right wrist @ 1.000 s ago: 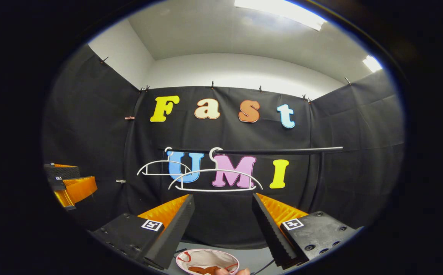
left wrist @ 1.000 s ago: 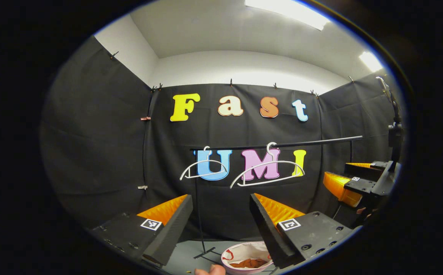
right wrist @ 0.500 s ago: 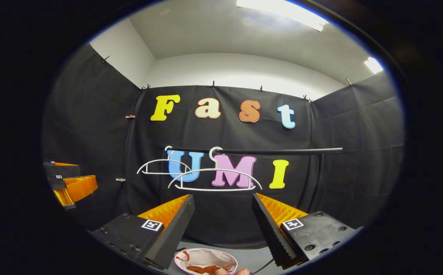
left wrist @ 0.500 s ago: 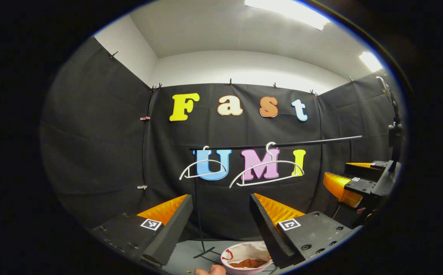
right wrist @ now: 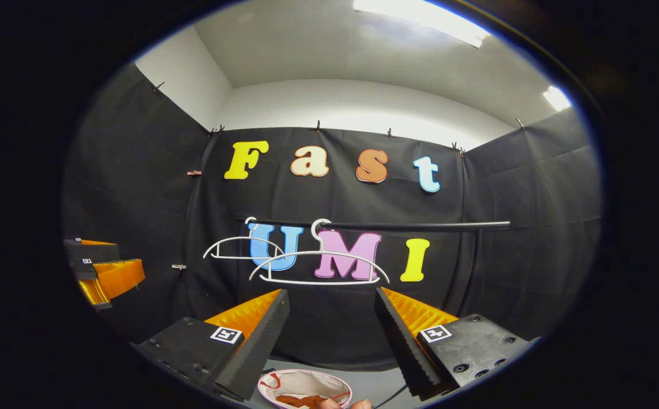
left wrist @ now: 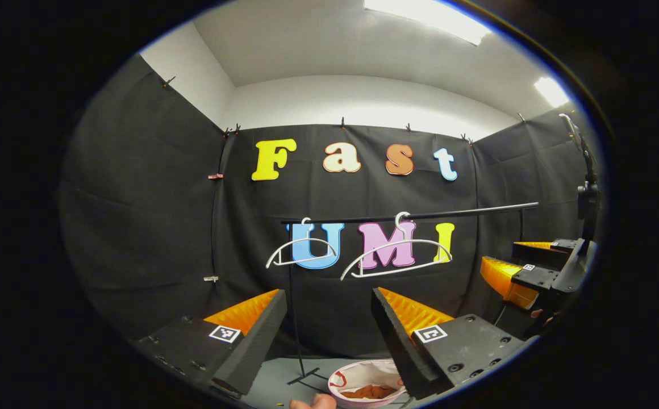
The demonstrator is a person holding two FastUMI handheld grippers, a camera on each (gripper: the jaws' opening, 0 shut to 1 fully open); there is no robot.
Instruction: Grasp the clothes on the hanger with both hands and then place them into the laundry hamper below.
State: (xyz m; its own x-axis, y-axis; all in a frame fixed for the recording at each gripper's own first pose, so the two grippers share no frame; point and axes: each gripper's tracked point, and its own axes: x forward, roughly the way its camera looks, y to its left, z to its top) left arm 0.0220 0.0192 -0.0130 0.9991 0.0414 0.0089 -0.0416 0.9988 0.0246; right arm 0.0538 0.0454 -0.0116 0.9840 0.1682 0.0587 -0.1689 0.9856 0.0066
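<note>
Two bare white hangers hang side by side on a black rail, each without a garment. Below, on the grey floor, sits the laundry hamper, round, white-lined with a red trim; the brown-orange clothes lie in its bottom.

The left gripper has its jaws spread wide with nothing between them; the right gripper likewise stands open and empty. Each finger carries a small square black-and-white marker; no readable wording shows on them. In the left gripper view the right gripper appears at the far right edge, and in the right gripper view the left gripper shows at the far left.

Black cloth lines the booth on three sides, clipped along its top edge. Above it are a white wall and ceiling with bright strip lights.
</note>
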